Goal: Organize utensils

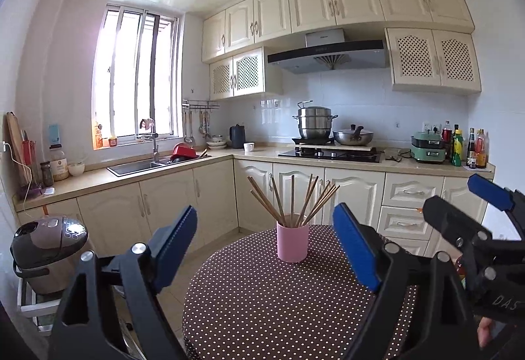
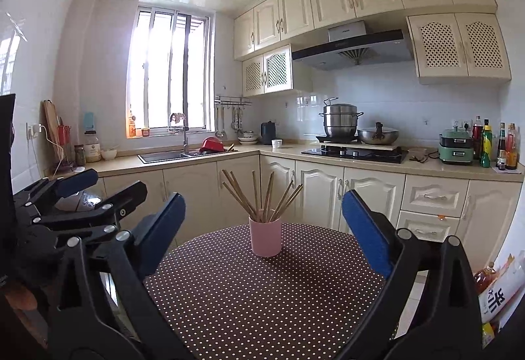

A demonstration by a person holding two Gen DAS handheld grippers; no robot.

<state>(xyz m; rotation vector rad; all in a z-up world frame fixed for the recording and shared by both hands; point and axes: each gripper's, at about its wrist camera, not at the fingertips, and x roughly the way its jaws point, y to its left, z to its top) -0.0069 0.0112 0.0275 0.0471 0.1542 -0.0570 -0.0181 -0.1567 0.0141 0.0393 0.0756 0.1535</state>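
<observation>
A pink cup [image 1: 292,242] stands upright on a round table with a brown polka-dot cloth [image 1: 279,304]. Several wooden chopsticks [image 1: 295,201] stand fanned out in it. My left gripper [image 1: 267,248] is open and empty, held back from the cup with its blue pads on either side of it in view. The right gripper [image 1: 459,206] shows at the right of the left wrist view. In the right wrist view the cup [image 2: 265,237] and chopsticks [image 2: 262,196] sit on the cloth [image 2: 262,301]. My right gripper [image 2: 262,238] is open and empty. The left gripper [image 2: 98,183] shows at the left, open.
Cream kitchen cabinets [image 1: 295,189] and a counter run behind the table, with a sink [image 1: 137,167], a hob with pots [image 1: 331,150] and bottles [image 1: 472,147]. A rice cooker [image 1: 49,251] stands at the left. A bottle and bag [image 2: 498,284] sit at the right.
</observation>
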